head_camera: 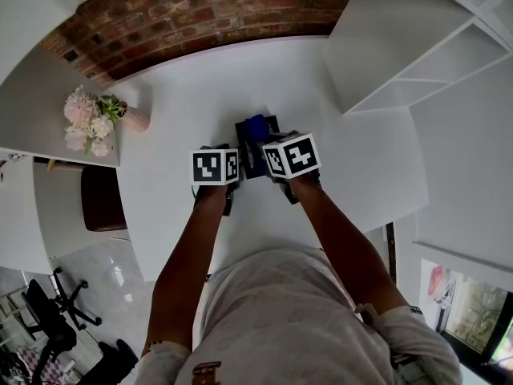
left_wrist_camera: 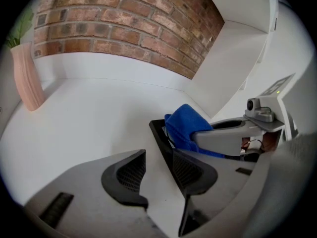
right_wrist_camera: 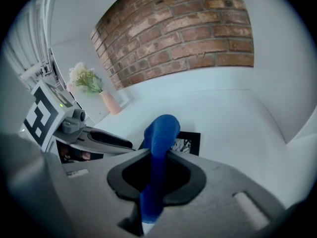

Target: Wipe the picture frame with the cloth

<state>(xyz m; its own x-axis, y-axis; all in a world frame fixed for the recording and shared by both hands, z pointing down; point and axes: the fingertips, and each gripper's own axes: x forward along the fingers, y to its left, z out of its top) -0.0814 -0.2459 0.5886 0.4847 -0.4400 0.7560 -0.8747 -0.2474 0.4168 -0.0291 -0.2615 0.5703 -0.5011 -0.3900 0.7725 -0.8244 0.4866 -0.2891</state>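
Observation:
A black picture frame [head_camera: 250, 160] lies flat on the white table [head_camera: 184, 95], partly under a blue cloth [head_camera: 256, 127]. My right gripper [right_wrist_camera: 156, 175] is shut on the cloth [right_wrist_camera: 161, 133], which stands up between its jaws above the frame [right_wrist_camera: 187, 144]. My left gripper [left_wrist_camera: 158, 171] is open just left of the frame [left_wrist_camera: 159, 133], whose near edge runs along its right finger [left_wrist_camera: 190, 171]. White table shows in the gap between its jaws. In the left gripper view the cloth [left_wrist_camera: 185, 125] is bunched under the right gripper [left_wrist_camera: 223, 138]. From the head view both marker cubes [head_camera: 215, 167] hide the jaws.
A pink vase [head_camera: 135, 119] with flowers [head_camera: 88, 123] stands at the table's far left, also visible as the vase [left_wrist_camera: 27, 81]. A brick wall [head_camera: 200, 14] backs the table. White shelving [head_camera: 417, 54] rises on the right. A brown seat [head_camera: 102, 199] sits beside the table's left edge.

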